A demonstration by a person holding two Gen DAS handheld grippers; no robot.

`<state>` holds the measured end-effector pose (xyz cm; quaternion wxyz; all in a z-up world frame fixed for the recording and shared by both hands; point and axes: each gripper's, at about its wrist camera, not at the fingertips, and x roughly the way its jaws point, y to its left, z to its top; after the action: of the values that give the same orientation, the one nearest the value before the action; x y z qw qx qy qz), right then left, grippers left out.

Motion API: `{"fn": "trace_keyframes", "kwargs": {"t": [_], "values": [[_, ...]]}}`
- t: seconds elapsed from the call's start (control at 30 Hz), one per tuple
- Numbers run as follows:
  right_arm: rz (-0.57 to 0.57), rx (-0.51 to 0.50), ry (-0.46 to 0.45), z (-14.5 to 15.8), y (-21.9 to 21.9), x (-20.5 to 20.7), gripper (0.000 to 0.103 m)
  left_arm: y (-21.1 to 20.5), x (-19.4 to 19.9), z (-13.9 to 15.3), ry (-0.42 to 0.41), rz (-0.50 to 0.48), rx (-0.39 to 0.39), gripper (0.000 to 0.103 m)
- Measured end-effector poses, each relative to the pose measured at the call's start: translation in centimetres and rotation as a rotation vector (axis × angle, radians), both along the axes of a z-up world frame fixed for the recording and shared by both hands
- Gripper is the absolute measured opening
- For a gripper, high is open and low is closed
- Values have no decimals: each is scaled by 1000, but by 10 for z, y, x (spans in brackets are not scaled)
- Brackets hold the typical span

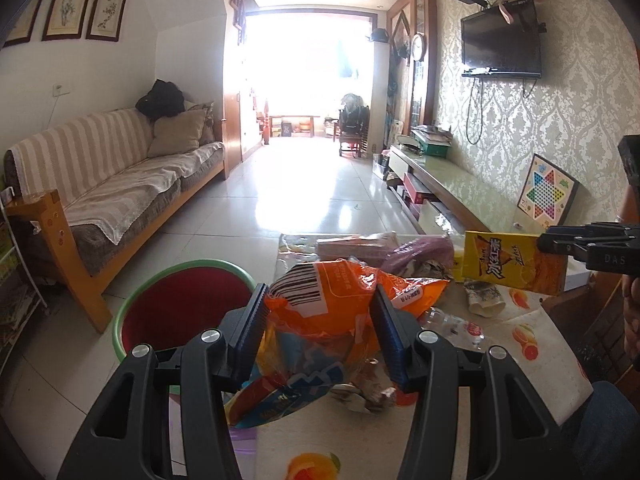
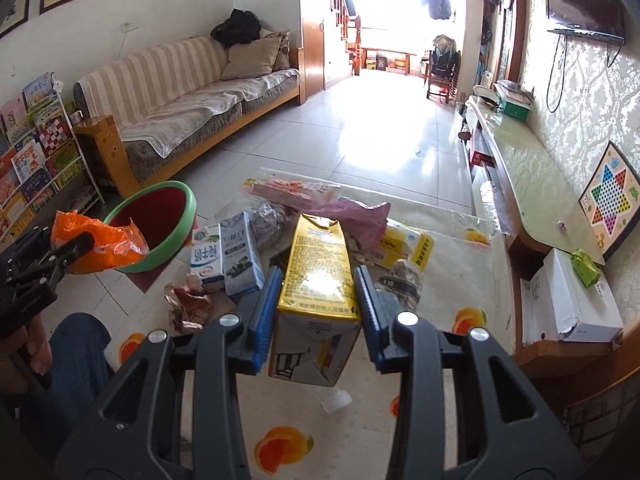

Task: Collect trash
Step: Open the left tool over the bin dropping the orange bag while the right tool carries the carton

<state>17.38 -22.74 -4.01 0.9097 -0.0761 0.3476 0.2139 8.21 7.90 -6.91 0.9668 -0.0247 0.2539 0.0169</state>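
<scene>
My left gripper [image 1: 318, 308] is shut on an orange snack bag [image 1: 320, 304] and holds it above the table, just right of the red bin with a green rim [image 1: 184, 304]. It also shows in the right wrist view [image 2: 86, 246], with the orange bag [image 2: 104, 240] in front of the bin [image 2: 160, 224]. My right gripper [image 2: 316, 304] is shut on a yellow drink carton [image 2: 316, 280] held above the table; the carton also shows in the left wrist view [image 1: 516, 260]. More trash lies on the table: milk cartons [image 2: 226, 256], a pink bag [image 2: 356, 216], a crumpled wrapper [image 2: 188, 304].
The table has a fruit-print cover [image 2: 288, 424]. A striped sofa [image 2: 192, 96] stands at the left, a bookshelf [image 2: 36, 152] beside it. A low TV cabinet [image 2: 532, 176] runs along the right wall, with a white box [image 2: 572, 304] near it.
</scene>
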Motion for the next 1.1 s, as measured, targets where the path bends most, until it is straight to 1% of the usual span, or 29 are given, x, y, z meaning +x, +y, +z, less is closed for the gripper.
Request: {"fn": "trace_keyframes", "kwargs": {"t": [0.1, 0.2, 0.27, 0.4, 0.43, 0.47, 0.5, 0.53, 0.63, 0.77, 0.9, 1.03, 1.1], "values": [[30, 27, -8, 6, 26, 4, 37, 38, 17, 3, -3, 91, 19, 49], [69, 47, -7, 9, 56, 8, 37, 77, 38, -1, 26, 171, 12, 49], [95, 54, -13, 12, 75, 10, 37, 100, 50, -8, 49, 205, 10, 49], [139, 68, -10, 13, 113, 16, 37, 134, 72, -26, 103, 232, 5, 50], [148, 69, -11, 13, 120, 18, 37, 141, 77, -31, 116, 227, -6, 52], [154, 69, -13, 13, 130, 20, 37, 148, 82, -36, 136, 214, -27, 69], [160, 71, -12, 12, 138, 22, 37, 154, 83, -41, 148, 204, -44, 79], [167, 72, -9, 13, 145, 25, 37, 159, 83, -43, 140, 203, -50, 82], [187, 75, -2, 11, 164, 31, 37, 162, 73, -46, 127, 213, -52, 82], [219, 93, 29, 4, 189, 40, 37, 173, 49, -48, 102, 262, -99, 87], [264, 106, 51, -6, 225, 47, 37, 185, 28, -47, 91, 299, -134, 89], [298, 104, 71, -18, 263, 54, 37, 183, 12, -46, 84, 286, -132, 90], [312, 93, 77, -26, 280, 57, 37, 181, 6, -46, 82, 272, -126, 91]]}}
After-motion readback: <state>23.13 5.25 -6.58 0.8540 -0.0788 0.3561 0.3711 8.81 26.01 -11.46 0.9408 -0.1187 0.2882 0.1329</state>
